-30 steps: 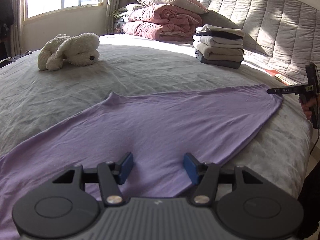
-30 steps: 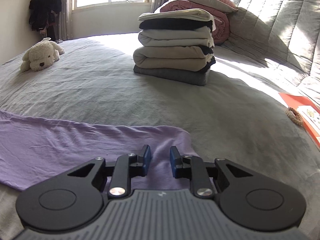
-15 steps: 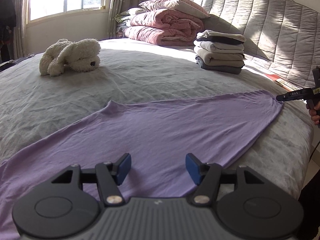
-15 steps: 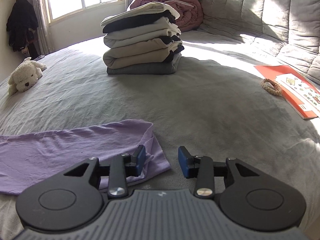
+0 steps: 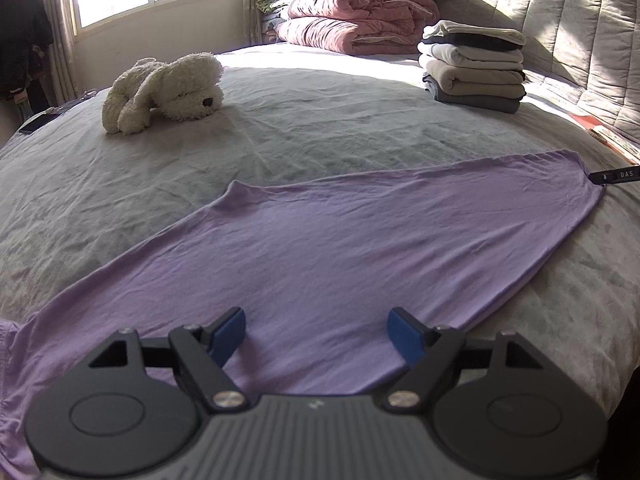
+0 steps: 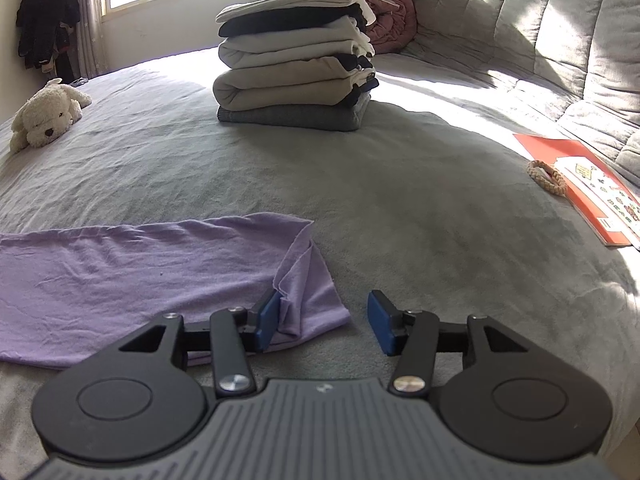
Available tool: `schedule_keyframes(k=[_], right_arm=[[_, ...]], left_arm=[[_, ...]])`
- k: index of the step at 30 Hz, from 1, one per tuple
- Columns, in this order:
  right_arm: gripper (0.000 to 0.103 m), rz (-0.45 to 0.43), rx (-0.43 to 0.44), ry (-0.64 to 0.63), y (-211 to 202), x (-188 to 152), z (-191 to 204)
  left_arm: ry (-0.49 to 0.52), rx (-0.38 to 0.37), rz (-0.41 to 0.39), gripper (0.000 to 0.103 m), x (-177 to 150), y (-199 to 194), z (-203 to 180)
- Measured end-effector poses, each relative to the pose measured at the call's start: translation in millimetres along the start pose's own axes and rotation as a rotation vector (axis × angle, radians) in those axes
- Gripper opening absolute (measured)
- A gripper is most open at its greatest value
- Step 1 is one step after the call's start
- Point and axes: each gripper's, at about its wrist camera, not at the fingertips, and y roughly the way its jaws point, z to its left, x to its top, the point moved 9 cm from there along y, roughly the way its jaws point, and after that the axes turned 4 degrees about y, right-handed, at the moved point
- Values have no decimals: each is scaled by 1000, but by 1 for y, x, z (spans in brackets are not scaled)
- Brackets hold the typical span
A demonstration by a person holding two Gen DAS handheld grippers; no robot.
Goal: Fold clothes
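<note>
On the bed [image 5: 320,128], left view: left gripper [image 5: 316,332] wide apart, empty, above the flat purple garment [image 5: 340,248]. Right view: right gripper [image 6: 322,320] spread too, garment corner rumpled beside one pad. Folded stack [image 6: 292,64] done; this one's barely started, I'd say.

Both wrist views sat low over the bed [image 5: 320,140], faced the headboard [image 6: 540,20], shared the purple garment [image 5: 340,248] and folded stack [image 6: 292,60].
</note>
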Motion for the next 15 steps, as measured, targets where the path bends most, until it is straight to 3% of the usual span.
schedule_keyframes(k=[5, 15], right_arm=[[50, 6, -10, 1, 0, 0, 3], [32, 14, -6, -9, 0, 0, 12]], left_arm=[[4, 38, 31, 83, 6, -3, -3], [51, 90, 63, 87, 13, -4, -16]])
